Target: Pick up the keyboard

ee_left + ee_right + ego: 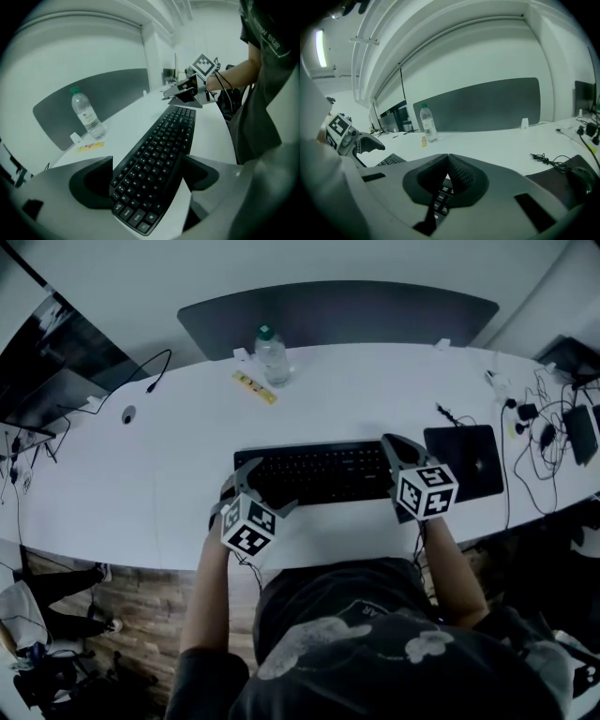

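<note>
The black keyboard (319, 472) lies flat on the white table (141, 484), close to its front edge. My left gripper (265, 488) stands open at the keyboard's left end, one finger behind it and one in front. In the left gripper view the keyboard (154, 164) runs away between the grey fingers (89, 183); I cannot tell whether they touch it. My right gripper (392, 442) is shut, its tips over the keyboard's right end. In the right gripper view the closed pads (459, 176) meet above a few keys (440, 199).
A water bottle (272, 354) and a small yellow packet (254, 387) stand behind the keyboard. Right of it lie a dark pad (464, 460) and tangled cables (544, 427). A monitor (47, 362) is at far left, and a grey partition (337, 315) lines the back edge.
</note>
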### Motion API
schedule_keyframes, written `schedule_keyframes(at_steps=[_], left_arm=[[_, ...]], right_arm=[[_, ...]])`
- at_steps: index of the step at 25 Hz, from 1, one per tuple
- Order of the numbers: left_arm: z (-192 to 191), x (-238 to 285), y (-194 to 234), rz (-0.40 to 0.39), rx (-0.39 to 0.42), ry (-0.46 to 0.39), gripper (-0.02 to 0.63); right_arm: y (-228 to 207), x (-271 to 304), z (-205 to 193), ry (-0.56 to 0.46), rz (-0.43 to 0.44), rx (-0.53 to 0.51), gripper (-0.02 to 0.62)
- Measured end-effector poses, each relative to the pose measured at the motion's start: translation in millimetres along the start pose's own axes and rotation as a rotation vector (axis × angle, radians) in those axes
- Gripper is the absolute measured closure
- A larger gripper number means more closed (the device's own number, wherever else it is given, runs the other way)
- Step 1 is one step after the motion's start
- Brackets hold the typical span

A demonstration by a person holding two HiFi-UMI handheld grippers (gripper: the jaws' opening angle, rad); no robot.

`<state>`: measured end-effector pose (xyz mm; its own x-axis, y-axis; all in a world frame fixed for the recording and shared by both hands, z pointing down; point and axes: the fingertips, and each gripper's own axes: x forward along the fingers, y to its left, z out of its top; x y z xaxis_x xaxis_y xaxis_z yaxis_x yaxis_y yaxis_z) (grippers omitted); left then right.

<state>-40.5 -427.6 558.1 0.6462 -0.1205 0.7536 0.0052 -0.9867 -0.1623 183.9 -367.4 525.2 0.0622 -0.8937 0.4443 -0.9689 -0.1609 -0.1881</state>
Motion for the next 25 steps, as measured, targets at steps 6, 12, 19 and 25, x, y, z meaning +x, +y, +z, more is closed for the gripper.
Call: schedule_keyframes(at_steps=[6,12,19,25], left_arm=[[-29,15,5,-0.190,0.183,0.191,0.086],[-47,35,16,-0.304,0.265,0.297,0.066],[-58,53,13,-0.426,0.290,0.364,0.057],[-44,69,11,-0.470,0.353,0.378,0.041]], right_arm=[[-1,2,-1,0.000,-0.068,0.025,0.594],[-4,6,-10,0.006,-0.124,0.039,0.594],[-6,12,-12,0.018,-0.159,0.043,0.594],[-5,14,-14,0.038,-0.160,0.014,0.594]])
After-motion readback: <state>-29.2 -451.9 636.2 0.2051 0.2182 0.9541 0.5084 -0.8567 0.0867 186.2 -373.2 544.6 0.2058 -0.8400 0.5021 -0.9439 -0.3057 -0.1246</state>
